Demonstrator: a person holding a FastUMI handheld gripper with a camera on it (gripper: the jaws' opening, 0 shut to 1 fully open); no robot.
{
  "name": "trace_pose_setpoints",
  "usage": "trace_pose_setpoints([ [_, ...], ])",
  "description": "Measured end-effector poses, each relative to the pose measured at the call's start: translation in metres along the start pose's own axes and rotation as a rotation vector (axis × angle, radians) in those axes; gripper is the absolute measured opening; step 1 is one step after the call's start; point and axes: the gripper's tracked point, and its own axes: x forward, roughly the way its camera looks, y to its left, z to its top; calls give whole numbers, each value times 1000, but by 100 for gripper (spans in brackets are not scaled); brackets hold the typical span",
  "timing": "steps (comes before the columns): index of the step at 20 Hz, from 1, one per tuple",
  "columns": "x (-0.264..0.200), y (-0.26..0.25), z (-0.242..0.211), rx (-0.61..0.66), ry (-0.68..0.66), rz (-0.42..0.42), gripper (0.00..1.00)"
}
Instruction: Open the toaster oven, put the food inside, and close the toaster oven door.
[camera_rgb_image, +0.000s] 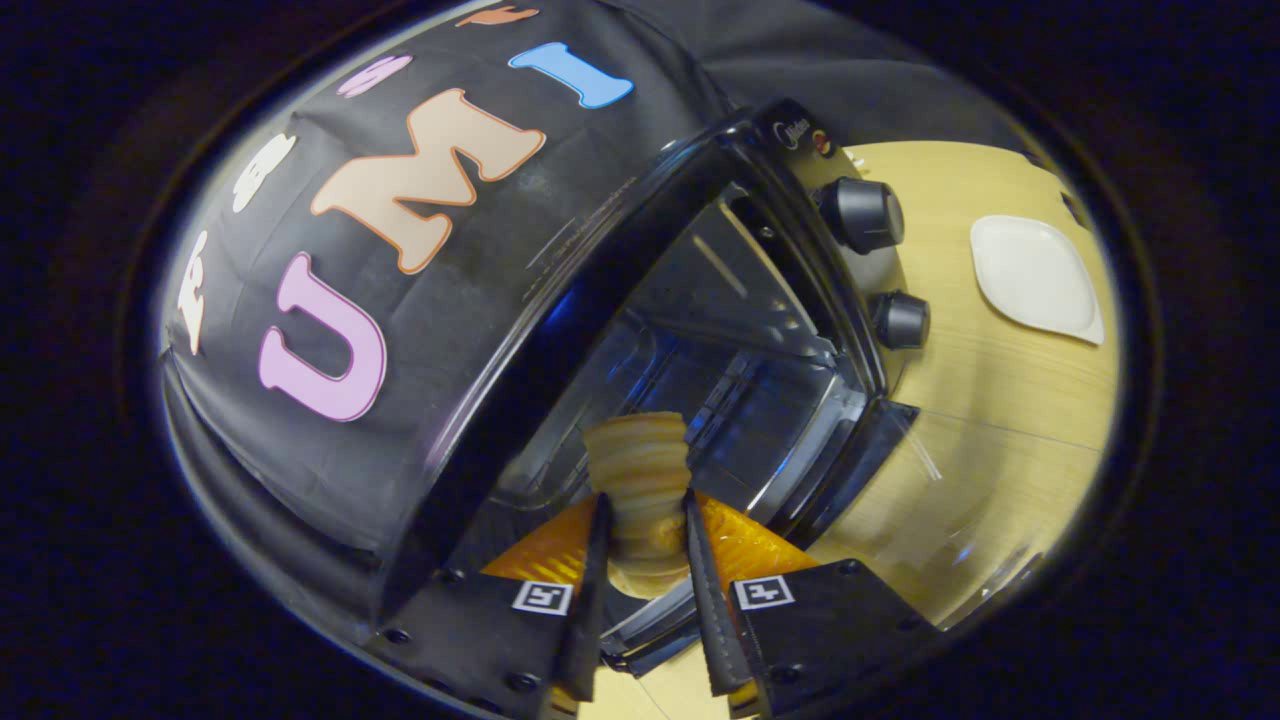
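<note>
Your gripper (645, 520) is clamped on the food (640, 480): a ridged, spiral-looking pastry, pale tan with darker bands, pinched from both sides with a finger (598, 560) pressing each flank. The pastry stands up between the fingers and pokes out past their tips toward the toaster oven (700, 330). Taking the oven as reference: the view is rolled, so the whole oven reads tilted. Its door (880, 470) is open, the glass panel swung down and out from the front opening, lying over the wooden table (1010, 400) on the side nearest the fingers. You can see the table grain through the glass. The pastry sits right at the mouth of the oven, in front of the cavity; I cannot tell whether its far end has crossed the threshold. Inside the cavity you get shiny metal walls and what looks like a rack, with bluish reflections. Two dark knobs (862, 213) sit on the oven's control panel beside the opening, one next to the other. A white plate (1038, 278) lies on the table beyond the knob side of the oven, well apart from it, with nothing on it. Black cloth hangs behind the oven's top.
</note>
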Motion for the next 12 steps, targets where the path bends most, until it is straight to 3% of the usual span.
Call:
trace_pose_setpoints([
  [7,-15,-1,3,-14,-17,21,82],
  [10,-26,-17,-6,-44,2,-9,96],
  [12,-35,-24,-11,-71,15,-11,100],
])
